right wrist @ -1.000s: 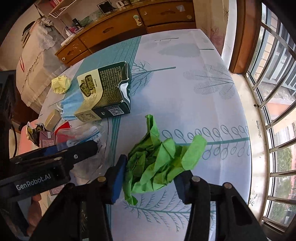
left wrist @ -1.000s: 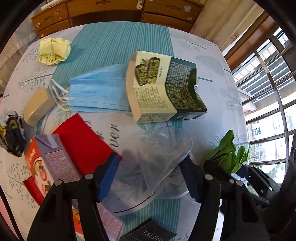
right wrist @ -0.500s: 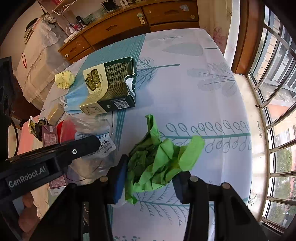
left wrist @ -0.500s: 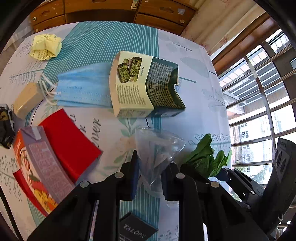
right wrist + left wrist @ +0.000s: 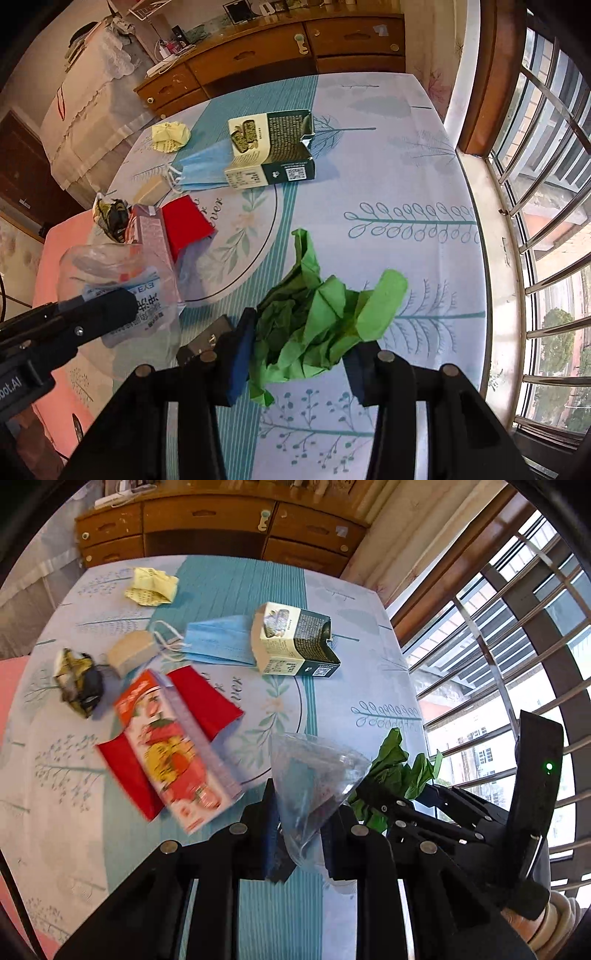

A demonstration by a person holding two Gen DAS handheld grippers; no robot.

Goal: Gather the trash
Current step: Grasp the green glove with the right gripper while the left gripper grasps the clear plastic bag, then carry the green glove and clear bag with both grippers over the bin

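Now worktop (image 5: 373, 672) sits lower in both views: both claws have lifted. Left claw (image 5: 303, 834), wide a second ago, pinches clear plastic bag (image 5: 314, 775); right claw (image 5: 299, 354) pinches green crumpled paper (image 5: 325, 314). Two pieces collected; cartons, mask (image 5: 218, 642), wrappers remain.

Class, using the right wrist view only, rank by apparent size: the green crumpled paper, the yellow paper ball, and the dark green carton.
1. green crumpled paper, though nearness to the camera inflates it.
2. dark green carton.
3. yellow paper ball.
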